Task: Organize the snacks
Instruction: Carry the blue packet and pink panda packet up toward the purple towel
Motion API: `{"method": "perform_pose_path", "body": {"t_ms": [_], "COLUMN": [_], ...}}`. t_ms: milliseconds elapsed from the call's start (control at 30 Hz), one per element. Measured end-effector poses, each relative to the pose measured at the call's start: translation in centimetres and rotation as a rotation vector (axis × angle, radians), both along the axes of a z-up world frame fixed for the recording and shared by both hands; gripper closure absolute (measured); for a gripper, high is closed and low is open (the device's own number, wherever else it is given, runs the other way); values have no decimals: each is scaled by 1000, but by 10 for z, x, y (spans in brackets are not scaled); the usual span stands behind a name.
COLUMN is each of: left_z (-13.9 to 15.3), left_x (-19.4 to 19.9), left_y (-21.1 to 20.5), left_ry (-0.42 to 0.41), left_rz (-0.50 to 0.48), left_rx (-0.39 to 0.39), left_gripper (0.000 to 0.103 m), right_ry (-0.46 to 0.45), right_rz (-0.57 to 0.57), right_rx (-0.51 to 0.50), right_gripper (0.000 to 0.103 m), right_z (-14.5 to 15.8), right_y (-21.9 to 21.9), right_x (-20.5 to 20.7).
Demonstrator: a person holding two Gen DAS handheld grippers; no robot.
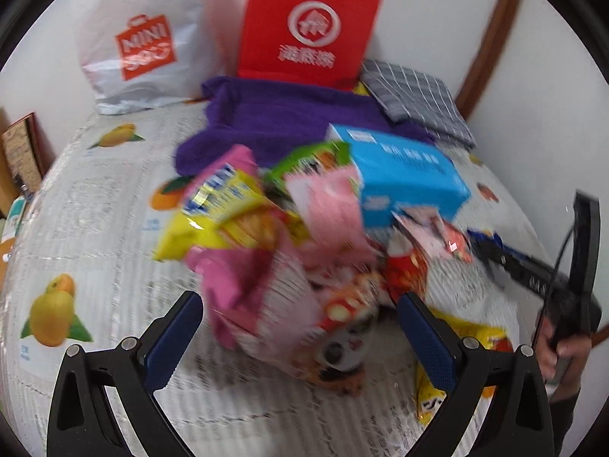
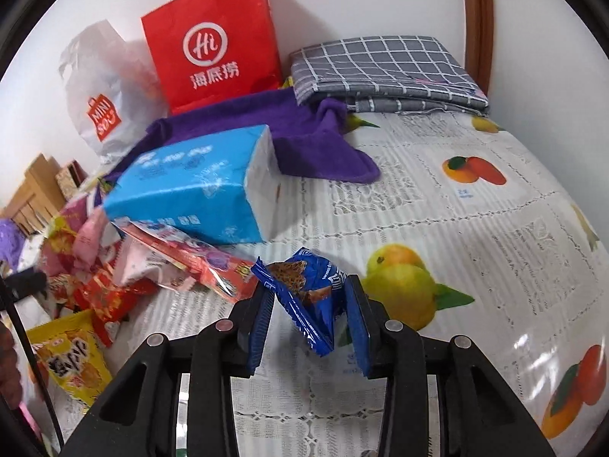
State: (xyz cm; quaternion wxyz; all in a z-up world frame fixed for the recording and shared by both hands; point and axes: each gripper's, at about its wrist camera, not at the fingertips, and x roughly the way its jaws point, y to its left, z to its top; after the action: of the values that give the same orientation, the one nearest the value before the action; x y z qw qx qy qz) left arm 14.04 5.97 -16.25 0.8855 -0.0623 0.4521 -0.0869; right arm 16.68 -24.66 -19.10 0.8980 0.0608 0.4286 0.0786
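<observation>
A small blue snack packet (image 2: 310,297), printed with a chocolate-coated biscuit, is pinched between the blue pads of the right gripper (image 2: 310,318), just above the fruit-printed tablecloth (image 2: 475,221). The left gripper (image 1: 300,337) is held wide open, nothing gripped, a blurred panda-printed packet (image 1: 335,335) lying between its fingers. A jumbled heap of snacks (image 1: 266,228) is seen beyond, with a yellow packet (image 2: 72,358) at its near edge. A blue tissue pack (image 2: 198,186) is propped on the heap. Further back, a purple towel (image 2: 304,129) and folded grey checked cloth (image 2: 384,68) are spread. At the far edge, a red "Hi" paper bag (image 2: 213,45) and a white "MINISO" plastic bag (image 2: 102,99) are stood against the wall.
</observation>
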Motion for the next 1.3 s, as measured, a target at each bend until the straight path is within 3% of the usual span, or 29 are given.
{"method": "perform_pose_path", "body": {"t_ms": [133, 200, 267, 433, 667, 1000, 1100, 1300], "left_z": [-6, -7, -6, 1, 24, 45, 49, 60], "left_x": [-4, -6, -7, -16, -34, -44, -42, -38], "left_y": [-15, -19, -17, -12, -12, -17, -23, -35], "left_ry": [-14, -23, -22, -4, -23, -17, -26, -43], "left_rz": [-16, -9, -5, 29, 94, 187, 203, 190], "left_rx": [76, 107, 88, 54, 92, 15, 20, 15], "left_gripper": [4, 19, 32, 46, 47, 47, 47, 47], "right_ry": [17, 21, 25, 22, 20, 27, 28, 34], "right_rz": [-7, -6, -6, -6, -7, -3, -1, 1], "right_rx": [10, 16, 24, 27, 65, 70, 39, 68], "right_gripper": [65, 65, 65, 65, 65, 65, 65, 65], "right_z": [-3, -4, -5, -5, -7, -8, -8, -9], "right_y": [-1, -1, -2, -3, -8, -9, -4, -9], "right_x": [2, 3, 3, 3, 3, 4, 4, 5]}}
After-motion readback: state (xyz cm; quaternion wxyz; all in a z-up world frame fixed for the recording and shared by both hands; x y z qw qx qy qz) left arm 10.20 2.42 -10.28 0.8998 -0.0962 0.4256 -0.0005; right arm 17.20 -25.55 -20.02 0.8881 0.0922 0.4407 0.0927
